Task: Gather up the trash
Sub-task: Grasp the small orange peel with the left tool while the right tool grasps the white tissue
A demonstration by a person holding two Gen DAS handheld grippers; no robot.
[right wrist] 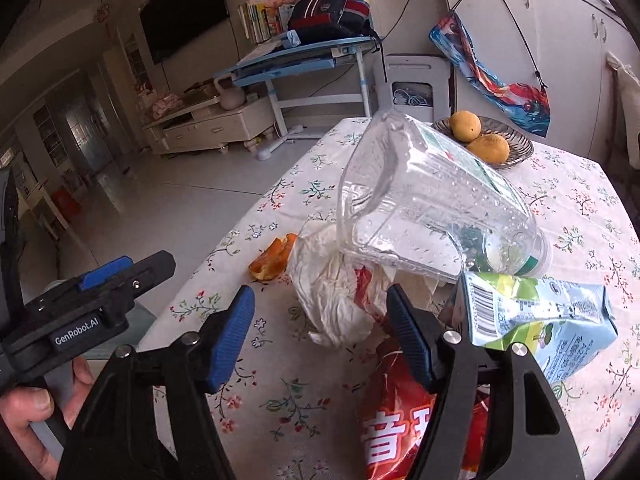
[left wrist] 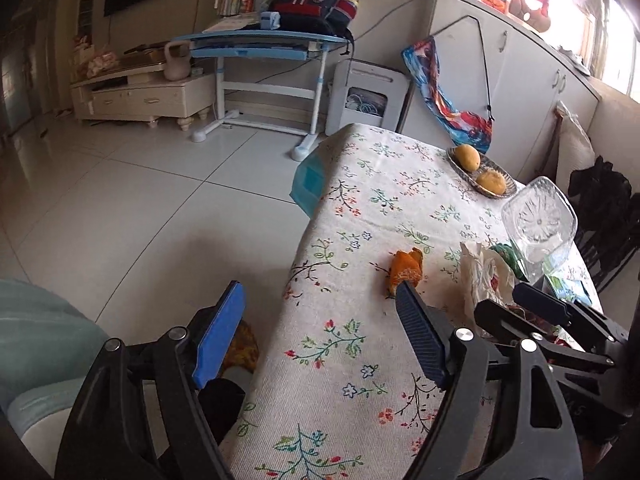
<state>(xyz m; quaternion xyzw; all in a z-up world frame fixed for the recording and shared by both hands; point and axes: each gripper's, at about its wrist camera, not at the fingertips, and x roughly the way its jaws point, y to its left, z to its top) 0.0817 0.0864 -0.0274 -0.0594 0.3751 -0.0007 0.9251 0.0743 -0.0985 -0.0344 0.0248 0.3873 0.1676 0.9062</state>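
Observation:
A trash pile lies on the floral tablecloth (right wrist: 280, 400): a crumpled white wad (right wrist: 336, 300), a clear plastic bottle (right wrist: 432, 208) tipped over it, a crushed drink carton (right wrist: 540, 320) and a red snack wrapper (right wrist: 400, 420). An orange peel (right wrist: 272, 260) lies just left of the pile. My right gripper (right wrist: 320, 292) is open and straddles the wad; its left pad stands clear of it. My left gripper (left wrist: 320, 286) is open and holds nothing, hanging over the table's left edge. Its right fingertip sits just in front of the orange peel (left wrist: 406, 270). The right gripper (left wrist: 498, 298) shows beside it.
A patterned bowl (right wrist: 520, 152) with two yellow fruits stands at the far end of the table. A blue object (left wrist: 310, 184) sits beside the table's left edge, above the white tiled floor (left wrist: 140, 220). A black chair (left wrist: 600, 208) stands at the right. A hand (right wrist: 24, 408) holds the left gripper.

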